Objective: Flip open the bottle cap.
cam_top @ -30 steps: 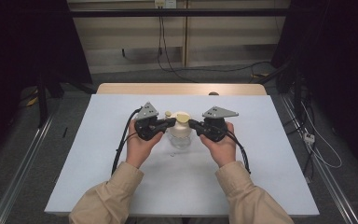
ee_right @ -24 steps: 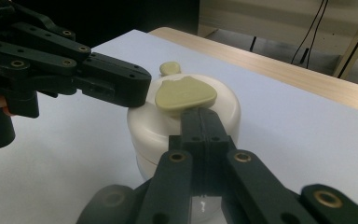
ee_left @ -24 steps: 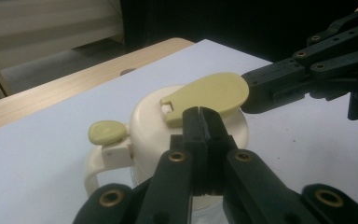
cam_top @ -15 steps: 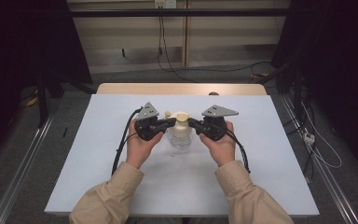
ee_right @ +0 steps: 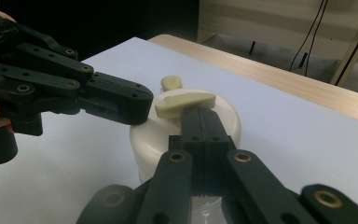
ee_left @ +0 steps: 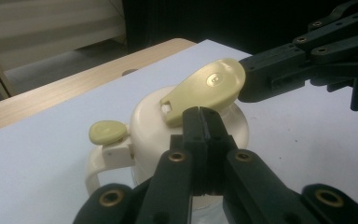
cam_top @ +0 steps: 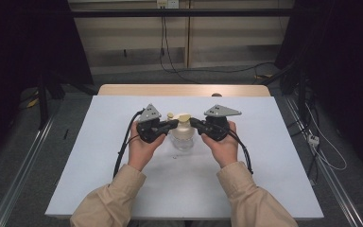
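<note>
Grippers met over a small jug (cam_top: 183, 139) at mid-table (cam_top: 99, 189), one from each side. The left gripper (cam_top: 173, 124) had its jaws pressed together on nothing, their tips against the cream lid (ee_left: 149, 121) just below the raised flap (ee_left: 205, 88). The right gripper (cam_top: 194, 123) was likewise pinched shut, and its tips pushed against the far end of that flap. The jug's handle (ee_left: 93, 170) pointed away from the person, with a small thumb tab (ee_left: 107, 131) above it.

By my judgement, the step in hand was working the spout flap while the left tips steadied the lid. The next move would call for a light push from the right tips, lest the jug slide or tip.

Against the frame half a second before, hands, grippers and jug lay as they had; no shift could be made out.
</note>
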Demonstrator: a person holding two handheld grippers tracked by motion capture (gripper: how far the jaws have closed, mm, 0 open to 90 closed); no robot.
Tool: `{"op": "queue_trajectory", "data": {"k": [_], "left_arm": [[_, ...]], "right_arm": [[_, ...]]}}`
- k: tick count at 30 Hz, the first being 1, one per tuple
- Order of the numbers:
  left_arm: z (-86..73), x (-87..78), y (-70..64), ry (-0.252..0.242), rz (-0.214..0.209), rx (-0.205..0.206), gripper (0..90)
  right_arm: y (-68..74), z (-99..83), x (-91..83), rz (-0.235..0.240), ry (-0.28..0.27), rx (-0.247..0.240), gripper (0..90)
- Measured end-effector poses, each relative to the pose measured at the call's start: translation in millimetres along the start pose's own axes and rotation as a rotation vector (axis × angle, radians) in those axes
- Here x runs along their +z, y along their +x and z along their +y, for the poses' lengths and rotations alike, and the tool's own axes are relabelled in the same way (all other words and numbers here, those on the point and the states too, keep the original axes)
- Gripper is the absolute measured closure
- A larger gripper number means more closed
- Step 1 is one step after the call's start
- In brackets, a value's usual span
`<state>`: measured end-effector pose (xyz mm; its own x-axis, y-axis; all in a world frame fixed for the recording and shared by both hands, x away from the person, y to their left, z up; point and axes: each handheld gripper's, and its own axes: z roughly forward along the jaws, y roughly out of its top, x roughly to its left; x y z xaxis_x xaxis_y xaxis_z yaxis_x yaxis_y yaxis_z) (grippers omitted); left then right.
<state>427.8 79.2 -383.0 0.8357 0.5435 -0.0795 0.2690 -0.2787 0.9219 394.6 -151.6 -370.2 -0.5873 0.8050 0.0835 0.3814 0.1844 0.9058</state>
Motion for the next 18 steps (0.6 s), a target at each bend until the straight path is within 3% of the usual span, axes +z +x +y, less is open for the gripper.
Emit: {"op": "queue_trajectory", "data": {"k": [18], "left_arm": [[-0.6, -0.2, 0.4, -0.004, 0.000, 0.007, 90.0]], "right_arm": [[5.3, 7.5, 6.9, 0.001, 0.010, -0.029, 90.0]]}}
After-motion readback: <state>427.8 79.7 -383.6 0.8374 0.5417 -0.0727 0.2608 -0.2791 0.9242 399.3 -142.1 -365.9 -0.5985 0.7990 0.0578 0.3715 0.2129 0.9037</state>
